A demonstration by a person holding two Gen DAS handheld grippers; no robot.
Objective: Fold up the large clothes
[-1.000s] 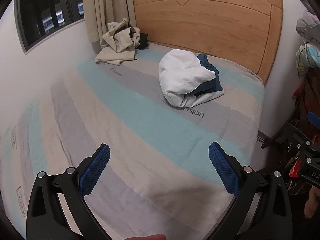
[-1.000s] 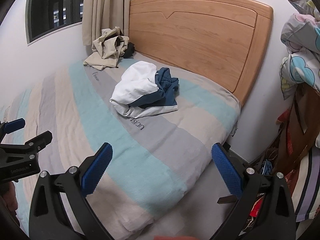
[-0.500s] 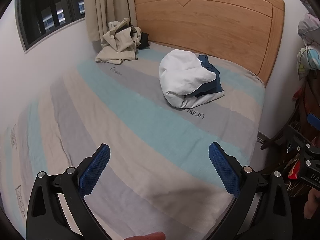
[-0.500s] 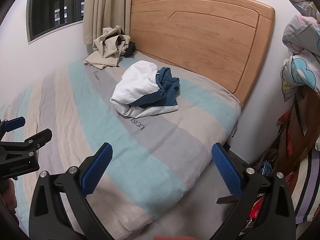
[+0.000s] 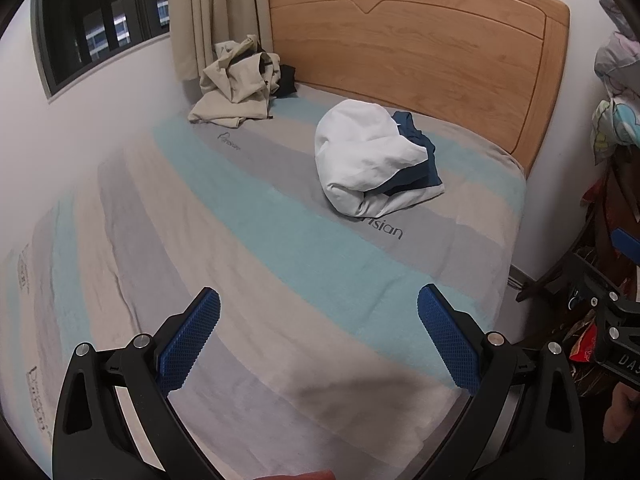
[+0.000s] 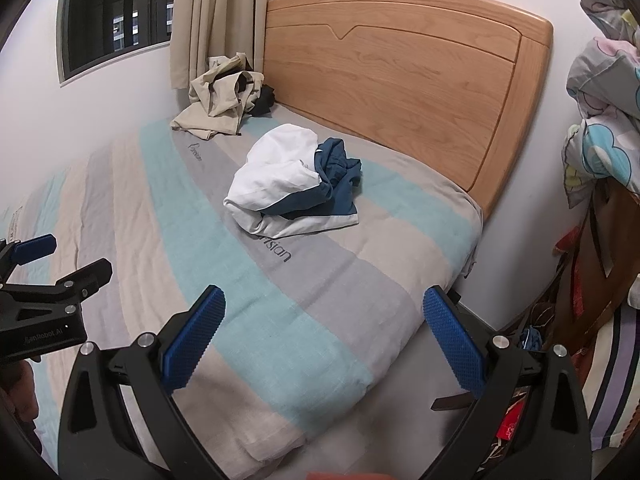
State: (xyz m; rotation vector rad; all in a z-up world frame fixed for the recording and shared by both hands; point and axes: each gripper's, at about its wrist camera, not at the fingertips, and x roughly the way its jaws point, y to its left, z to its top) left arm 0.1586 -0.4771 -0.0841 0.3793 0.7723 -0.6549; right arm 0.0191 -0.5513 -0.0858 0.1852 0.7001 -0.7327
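- Both empty, jaws wide: left hand-held gripper (image 5: 319, 334), right hand-held gripper (image 6: 324, 338).
- White-and-blue garment (image 5: 370, 166) bunched mid-bed (image 5: 260, 240), near headboard.
- Lies ahead of both, well apart; neither clearly nearer.

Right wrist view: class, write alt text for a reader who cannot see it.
An open right gripper with blue pads hovers over a striped bed, holding nothing. Near the wooden headboard lies a crumpled white and navy garment, with a beige pile in the corner by the curtain. The left gripper shows at the left edge.
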